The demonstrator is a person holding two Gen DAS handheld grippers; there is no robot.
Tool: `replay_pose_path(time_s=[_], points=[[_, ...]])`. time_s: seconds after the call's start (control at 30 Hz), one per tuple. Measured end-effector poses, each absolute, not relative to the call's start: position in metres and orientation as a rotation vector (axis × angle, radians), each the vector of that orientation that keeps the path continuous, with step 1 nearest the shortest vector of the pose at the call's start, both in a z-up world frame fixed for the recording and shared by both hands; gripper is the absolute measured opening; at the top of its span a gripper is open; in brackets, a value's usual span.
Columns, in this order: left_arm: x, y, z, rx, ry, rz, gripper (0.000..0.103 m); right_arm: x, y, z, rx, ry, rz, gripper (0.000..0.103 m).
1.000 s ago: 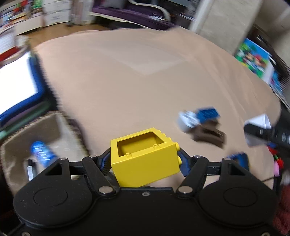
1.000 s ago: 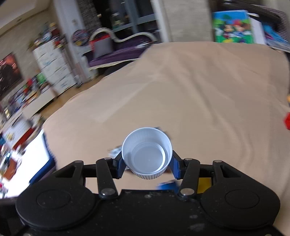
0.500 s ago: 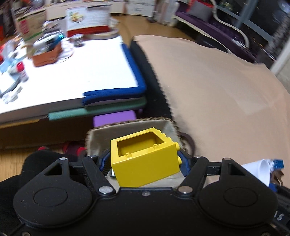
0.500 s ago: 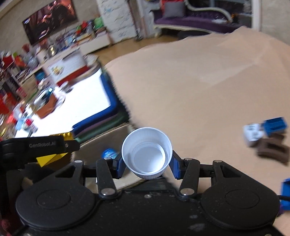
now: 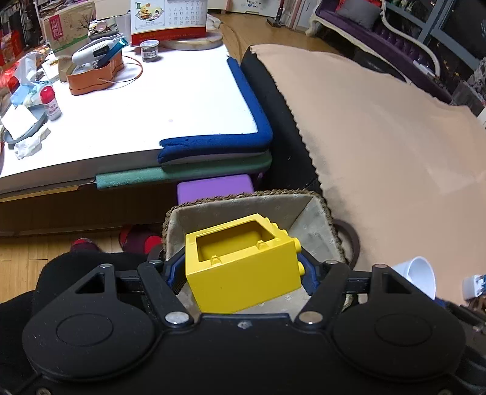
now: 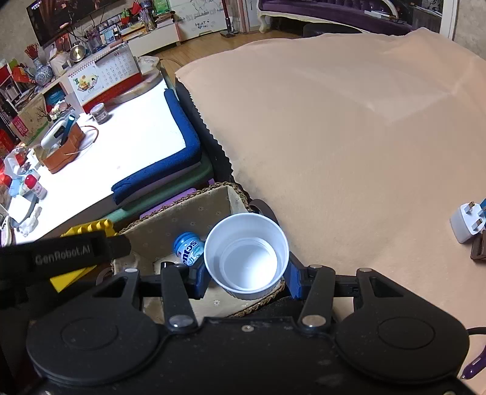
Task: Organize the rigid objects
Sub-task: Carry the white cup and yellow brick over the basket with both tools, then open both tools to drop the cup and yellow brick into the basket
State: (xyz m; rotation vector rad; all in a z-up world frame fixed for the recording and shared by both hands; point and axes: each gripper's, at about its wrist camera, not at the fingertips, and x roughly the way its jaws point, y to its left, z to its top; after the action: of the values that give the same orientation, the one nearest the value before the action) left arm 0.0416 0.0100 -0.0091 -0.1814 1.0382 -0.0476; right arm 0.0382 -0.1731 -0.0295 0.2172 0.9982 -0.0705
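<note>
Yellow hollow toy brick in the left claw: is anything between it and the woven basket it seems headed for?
Nothing visible blocks it. The yellow hollow toy brick hangs over the open fabric-lined woven basket. Inside, a blue mint bottle lies on the floor, and the right claw holds a white paper cup over the same opening.

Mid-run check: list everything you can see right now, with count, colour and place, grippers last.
brick: 1, yellow, held over the basket.
cup: 1, white, held above the basket's near edge.
basket: 1, woven, beige lining, between table and bed.
bottle: 1, blue, inside the basket.
plug: 1, white, on the sheet at right.
sheet: 1, beige, covering the bed.
table: 1, white top, left.
calendar: 1, red base, far end of table.
box: 1, orange, on the table.
left gripper: black, shut on the brick.
right gripper: black, shut on the cup.
</note>
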Motion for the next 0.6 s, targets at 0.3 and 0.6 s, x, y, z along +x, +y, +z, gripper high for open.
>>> replay_pose_path(time_s=[0.3, 0.6], points=[[0.046, 0.018, -0.016, -0.195, 1.094, -0.007, 0.066, 0.052, -0.160, -0.034, 0.184, 0.995, -0.101, 0.049], [0.051, 0.017, -0.020, -0.179, 1.113, 0.015, 0.066, 0.065, -0.152, -0.044, 0.204, 1.000, -0.113, 0.059]])
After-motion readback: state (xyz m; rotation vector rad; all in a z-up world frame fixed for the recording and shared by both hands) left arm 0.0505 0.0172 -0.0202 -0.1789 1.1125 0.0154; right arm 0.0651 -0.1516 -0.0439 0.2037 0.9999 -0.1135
